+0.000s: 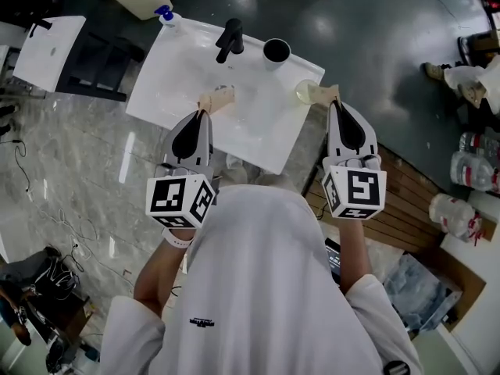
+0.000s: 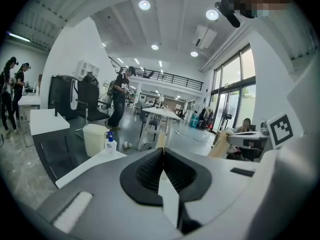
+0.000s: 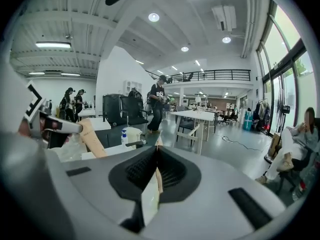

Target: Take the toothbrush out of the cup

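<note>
Room: You stand in a big open hall with a dark glossy floor (image 1: pixel 375 22) and pale marbled flooring to your left. The gripper views show ceiling spotlights, a railed mezzanine and people at far desks.
Table: A white rectangular table (image 1: pixel 258 139) with a shallow basin moulded into it sits straight ahead of you, lit evenly and otherwise bare.
Things on it: A black faucet (image 1: pixel 230 39) and a white soap bottle with a blue pump (image 1: pixel 166 18) stand along the far edge. A round black cup (image 1: pixel 276 51) is just beside the faucet. A pale translucent round thing (image 1: pixel 305 91), cup or lid, sits at the right corner.
Toothbrush: You can't make it out in any view. The black cup's inside reads only as dark, and your right gripper partly covers the pale thing.
Left gripper (image 1: pixel 216 100): Its jaws are pressed together with nothing between them, over the basin and well apart from the black cup.
Right gripper (image 1: pixel 324 94): Its jaws are closed on nothing, with the tips just beside the pale round thing.
Risk, closed jaws: Going in like this, you would likely push the cup instead of gripping anything.
Risk, light cup: Pulling the brush with no steadying grip could tip the cup or drag it off the edge.
Risk, wrong cup: With the brush unseen, you may reach for the wrong vessel.
</note>
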A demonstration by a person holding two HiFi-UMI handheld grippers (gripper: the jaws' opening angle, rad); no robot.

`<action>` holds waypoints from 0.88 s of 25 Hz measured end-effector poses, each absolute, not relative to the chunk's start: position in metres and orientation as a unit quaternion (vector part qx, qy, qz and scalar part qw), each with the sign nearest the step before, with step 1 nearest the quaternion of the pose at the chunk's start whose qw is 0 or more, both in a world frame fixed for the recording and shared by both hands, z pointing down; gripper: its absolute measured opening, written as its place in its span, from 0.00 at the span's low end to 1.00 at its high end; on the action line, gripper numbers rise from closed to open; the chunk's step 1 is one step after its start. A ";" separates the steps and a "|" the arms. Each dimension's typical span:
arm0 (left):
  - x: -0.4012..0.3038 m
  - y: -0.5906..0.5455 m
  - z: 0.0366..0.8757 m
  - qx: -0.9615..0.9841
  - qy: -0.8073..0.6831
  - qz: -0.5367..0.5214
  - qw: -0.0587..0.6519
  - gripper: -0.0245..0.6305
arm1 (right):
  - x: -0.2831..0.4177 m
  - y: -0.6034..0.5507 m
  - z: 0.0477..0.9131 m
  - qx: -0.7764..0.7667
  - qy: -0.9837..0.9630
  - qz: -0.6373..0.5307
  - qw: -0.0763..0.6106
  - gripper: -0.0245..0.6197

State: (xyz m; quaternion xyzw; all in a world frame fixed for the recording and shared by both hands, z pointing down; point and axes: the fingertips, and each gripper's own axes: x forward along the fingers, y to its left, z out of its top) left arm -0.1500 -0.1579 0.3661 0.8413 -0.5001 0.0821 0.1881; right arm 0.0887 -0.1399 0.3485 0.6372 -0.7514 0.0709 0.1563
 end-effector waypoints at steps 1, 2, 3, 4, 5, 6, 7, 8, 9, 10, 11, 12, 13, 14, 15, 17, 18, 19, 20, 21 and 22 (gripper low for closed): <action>-0.151 -0.157 0.364 0.842 -0.500 0.083 0.185 0.05 | 0.089 -0.137 0.343 0.638 -0.752 0.072 0.152 0.05; -0.153 -0.156 0.363 0.843 -0.499 0.083 0.182 0.05 | 0.089 -0.134 0.338 0.639 -0.752 0.074 0.146 0.05; -0.154 -0.156 0.363 0.844 -0.499 0.084 0.179 0.05 | 0.090 -0.132 0.334 0.640 -0.752 0.078 0.139 0.05; -0.155 -0.154 0.363 0.845 -0.498 0.086 0.177 0.05 | 0.090 -0.129 0.331 0.641 -0.752 0.081 0.133 0.05; -0.156 -0.152 0.362 0.845 -0.498 0.087 0.174 0.05 | 0.090 -0.126 0.328 0.642 -0.752 0.084 0.127 0.05; -0.157 -0.150 0.362 0.846 -0.497 0.087 0.173 0.05 | 0.090 -0.122 0.326 0.643 -0.751 0.086 0.123 0.05; -0.158 -0.148 0.361 0.846 -0.498 0.087 0.171 0.05 | 0.089 -0.119 0.324 0.643 -0.752 0.087 0.120 0.05; -0.159 -0.146 0.360 0.846 -0.498 0.085 0.171 0.05 | 0.088 -0.116 0.323 0.643 -0.752 0.088 0.117 0.05; -0.160 -0.144 0.359 0.846 -0.499 0.084 0.170 0.05 | 0.088 -0.114 0.322 0.643 -0.752 0.090 0.115 0.05; -0.160 -0.143 0.358 0.846 -0.499 0.083 0.170 0.05 | 0.087 -0.111 0.322 0.643 -0.752 0.091 0.112 0.05; -0.161 -0.141 0.357 0.846 -0.499 0.083 0.169 0.05 | 0.086 -0.109 0.323 0.643 -0.752 0.094 0.110 0.05; -0.160 -0.140 0.357 0.847 -0.498 0.083 0.169 0.05 | 0.086 -0.107 0.324 0.644 -0.751 0.097 0.108 0.05; -0.160 -0.139 0.356 0.848 -0.496 0.083 0.169 0.05 | 0.085 -0.105 0.326 0.644 -0.751 0.099 0.107 0.05; -0.159 -0.139 0.355 0.849 -0.494 0.083 0.168 0.05 | 0.085 -0.103 0.327 0.644 -0.751 0.101 0.107 0.05; -0.158 -0.138 0.355 0.850 -0.493 0.082 0.168 0.05 | 0.084 -0.102 0.329 0.644 -0.751 0.101 0.107 0.05; -0.158 -0.138 0.353 0.850 -0.493 0.083 0.168 0.05 | 0.080 -0.101 0.331 0.639 -0.755 0.102 0.106 0.05; -0.159 -0.138 0.353 0.850 -0.493 0.084 0.167 0.05 | 0.077 -0.101 0.332 0.635 -0.758 0.104 0.105 0.05; -0.159 -0.138 0.352 0.850 -0.493 0.085 0.166 0.05 | 0.075 -0.102 0.333 0.631 -0.762 0.105 0.105 0.05; -0.157 -0.140 0.352 0.850 -0.492 0.085 0.164 0.05 | 0.073 -0.102 0.334 0.627 -0.765 0.106 0.104 0.05; -0.155 -0.140 0.352 0.851 -0.491 0.086 0.163 0.05 | 0.073 -0.102 0.334 0.624 -0.767 0.106 0.103 0.05; -0.153 -0.141 0.353 0.852 -0.490 0.087 0.163 0.05 | 0.073 -0.101 0.334 0.620 -0.770 0.106 0.104 0.05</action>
